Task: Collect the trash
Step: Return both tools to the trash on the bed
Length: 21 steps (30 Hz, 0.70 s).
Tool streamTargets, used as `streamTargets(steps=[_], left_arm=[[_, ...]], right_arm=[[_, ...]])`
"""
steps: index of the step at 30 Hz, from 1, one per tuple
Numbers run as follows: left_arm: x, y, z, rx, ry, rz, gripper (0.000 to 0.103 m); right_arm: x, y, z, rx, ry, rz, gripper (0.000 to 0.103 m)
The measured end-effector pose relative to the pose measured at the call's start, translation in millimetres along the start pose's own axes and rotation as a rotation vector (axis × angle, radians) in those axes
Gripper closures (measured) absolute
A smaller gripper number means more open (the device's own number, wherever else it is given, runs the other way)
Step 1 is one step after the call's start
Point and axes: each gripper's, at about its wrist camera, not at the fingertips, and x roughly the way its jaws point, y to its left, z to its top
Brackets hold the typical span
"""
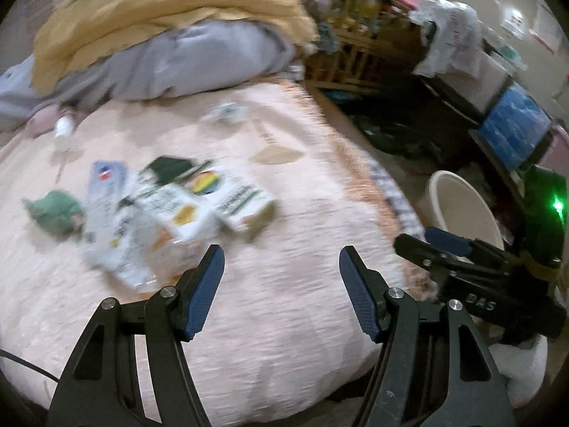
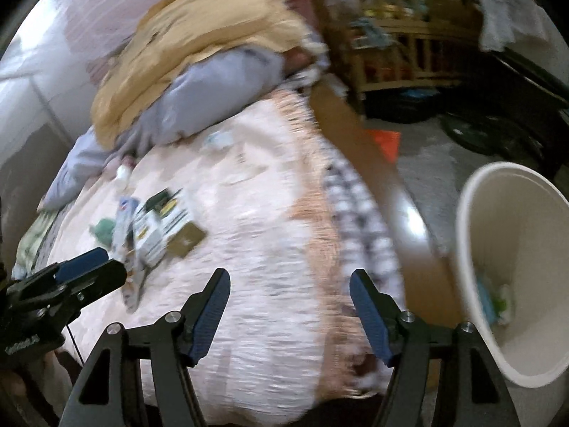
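A pile of trash [image 1: 170, 213] lies on the pink bedspread [image 1: 284, 320]: white printed cartons, a flattened pack and a crumpled green wrapper [image 1: 53, 211]. My left gripper [image 1: 281, 259] hovers just right of the pile, open, with nothing between its fingers. To its right, my right gripper [image 1: 426, 242] shows in front of the white bin [image 1: 462, 206]. In the right wrist view my right gripper [image 2: 290, 284] is open and empty over the bed's edge. The bin [image 2: 515, 249] stands on the floor to its right with some trash [image 2: 494, 299] inside. The pile [image 2: 156, 227] and the left gripper [image 2: 96, 270] are at the left.
Yellow and grey bedding [image 1: 160, 35] is heaped at the bed's far end. A small white bottle [image 1: 64, 126] and a crumpled wrapper [image 1: 224, 112] lie near it. A wooden rack [image 2: 398, 35] and dark clutter fill the floor beyond the bed.
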Motion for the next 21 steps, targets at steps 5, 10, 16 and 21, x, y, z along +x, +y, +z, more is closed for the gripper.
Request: streamTargets(steps=[5,10,16,21], left_arm=[[3.2,39.4,9.1,-0.084,-0.032,-0.004,0.037],[27.2,50.9,31.0,-0.088,-0.053,-0.069,0.037],[56.2,70.8,18.0,-0.092,0.119,-0.106,0.037],[44.4,99.0,-11.0,-0.059,0.222,-0.053,0.037]], right_arm=[[15.9,33.4,0.3,-0.053,0.026,0.040,0.035],[20.6,52.4,-3.2,-0.100,0.041,0.047,0.035],[22.3,48.2,-1.0,-0.087,0.044,0.040,0.035],[27.2,45.1,1.6,-0.072,0.048,0.052,0.035]])
